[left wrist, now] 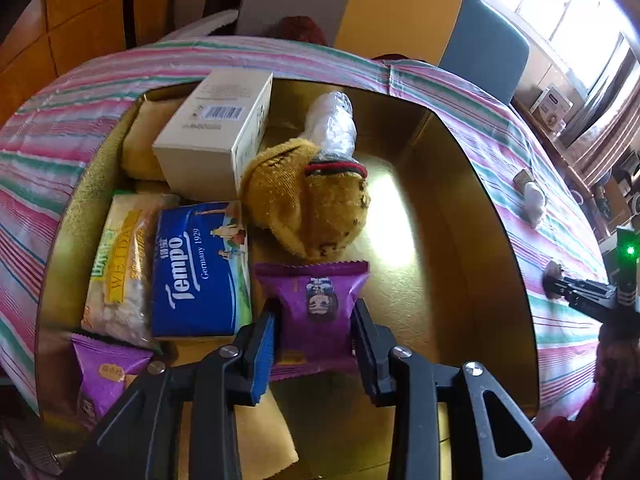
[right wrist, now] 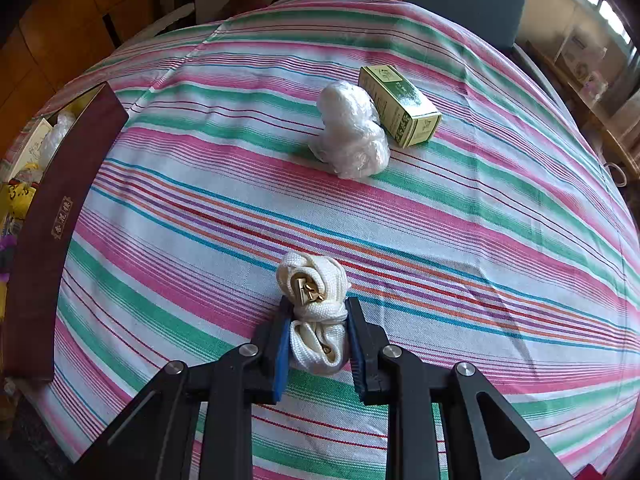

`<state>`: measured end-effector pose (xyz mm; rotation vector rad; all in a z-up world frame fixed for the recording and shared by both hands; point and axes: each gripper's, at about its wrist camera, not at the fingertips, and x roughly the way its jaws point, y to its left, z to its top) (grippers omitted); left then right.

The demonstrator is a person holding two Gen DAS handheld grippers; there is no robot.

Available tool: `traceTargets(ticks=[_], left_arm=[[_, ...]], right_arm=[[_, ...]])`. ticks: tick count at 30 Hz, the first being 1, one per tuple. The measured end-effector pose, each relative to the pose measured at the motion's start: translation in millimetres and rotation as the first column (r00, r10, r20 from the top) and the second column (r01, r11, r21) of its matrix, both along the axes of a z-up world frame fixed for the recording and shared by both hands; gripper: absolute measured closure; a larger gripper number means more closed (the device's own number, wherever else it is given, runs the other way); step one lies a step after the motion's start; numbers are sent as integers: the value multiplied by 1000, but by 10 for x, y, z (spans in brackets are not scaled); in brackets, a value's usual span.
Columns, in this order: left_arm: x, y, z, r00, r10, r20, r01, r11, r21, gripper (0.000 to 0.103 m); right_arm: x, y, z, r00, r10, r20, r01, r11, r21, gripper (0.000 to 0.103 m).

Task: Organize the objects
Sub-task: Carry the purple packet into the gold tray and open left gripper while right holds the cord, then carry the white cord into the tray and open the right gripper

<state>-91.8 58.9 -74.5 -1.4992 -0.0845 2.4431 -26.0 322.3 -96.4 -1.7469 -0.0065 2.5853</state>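
Left gripper (left wrist: 314, 334) is lowering a purple snack packet (left wrist: 316, 308) into the box (left wrist: 472, 184).
Jaws are loosening beside the packet, its length running forward; right gripper (right wrist: 318, 334) is clamping the cream cord bundle (right wrist: 316, 312).

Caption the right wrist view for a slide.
Right gripper clamps a rolled cream strap on the striped tablecloth, wrapped bundle and green box beyond.
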Motion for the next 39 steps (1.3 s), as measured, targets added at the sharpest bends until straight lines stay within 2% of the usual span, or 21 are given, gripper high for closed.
traceTargets(ticks=[5, 11, 16, 22, 28, 34, 39], left_arm=[[86, 6, 61, 999, -24, -43, 23, 999, -32, 65], [208, -87, 288, 993, -18, -116, 15, 1000, -27, 65], [437, -224, 500, 974, -6, -224, -14, 996, -90, 65], [528, -326, 602, 957, 7, -290, -43, 992, -120, 65], [567, -338, 603, 958, 0, -286, -29, 995, -98, 65], [584, -369, 585, 960, -2, -280, -20, 997, -78, 65], [566, -429, 544, 963, 13, -268, -28, 998, -54, 65]], right_arm=[[2, 2, 1, 1000, 1, 0, -1, 1000, 1, 78], [7, 9, 4, 1000, 2, 0, -2, 1000, 3, 78], [15, 9, 5, 1000, 11, -1, -11, 1000, 20, 78], [12, -17, -4, 1000, 15, -3, -15, 999, 35, 78], [76, 23, 28, 1000, 13, -6, -12, 999, 52, 78], [120, -52, 103, 1000, -27, 5, 26, 994, 107, 79], [214, -253, 445, 997, -18, -73, 18, 1000, 3, 79]])
